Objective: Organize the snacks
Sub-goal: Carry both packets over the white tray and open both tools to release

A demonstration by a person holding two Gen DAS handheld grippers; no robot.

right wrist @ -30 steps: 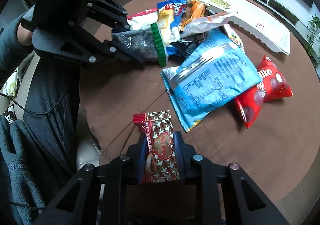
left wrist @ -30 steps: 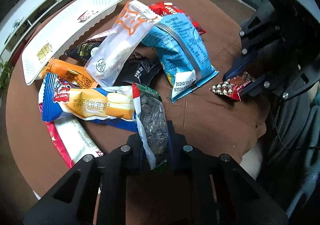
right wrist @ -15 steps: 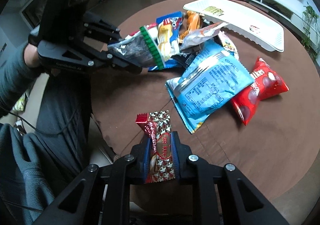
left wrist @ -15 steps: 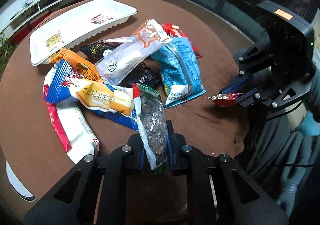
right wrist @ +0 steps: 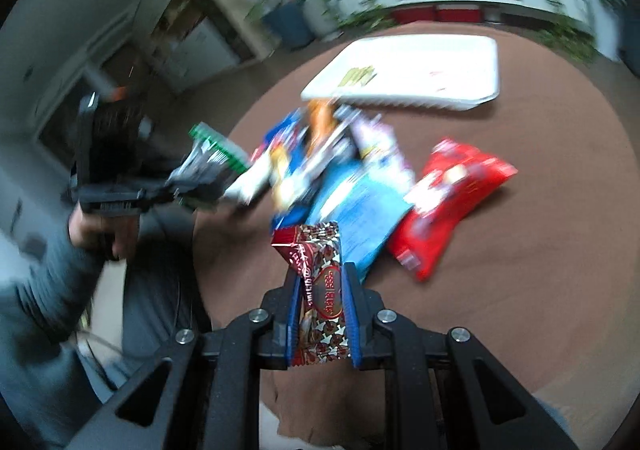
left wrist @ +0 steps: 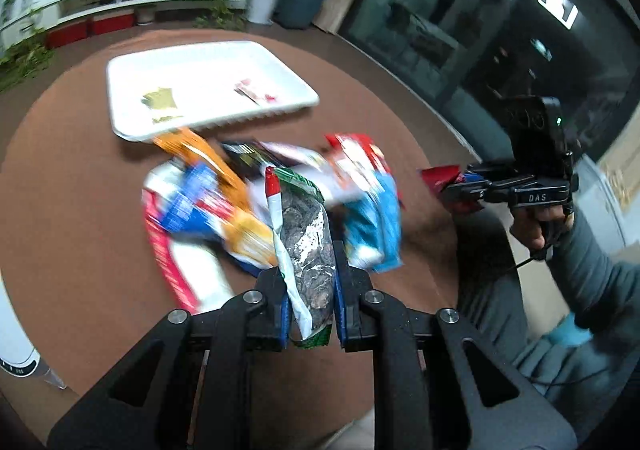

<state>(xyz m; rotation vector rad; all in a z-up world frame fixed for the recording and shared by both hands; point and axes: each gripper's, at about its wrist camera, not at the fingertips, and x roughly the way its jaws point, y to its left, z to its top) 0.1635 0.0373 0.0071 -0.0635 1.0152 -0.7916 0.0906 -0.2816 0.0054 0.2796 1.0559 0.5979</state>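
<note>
Snacks lie heaped on the round brown table, just before the white rectangular plastic tray. Left gripper is clenched on a clear green-edged packet of dark seeds, held above the heap. Right gripper grasps a red-brown patterned foil snack bar — raised off the table near its edge, beside the light blue packet and red pouch.

on the surface, behind the snack pile: tray, holding two small packets. right of the pile, apart: big pouch. before the pile, raised: seed bag in left tongs, chocolate bar in right tongs.
</note>
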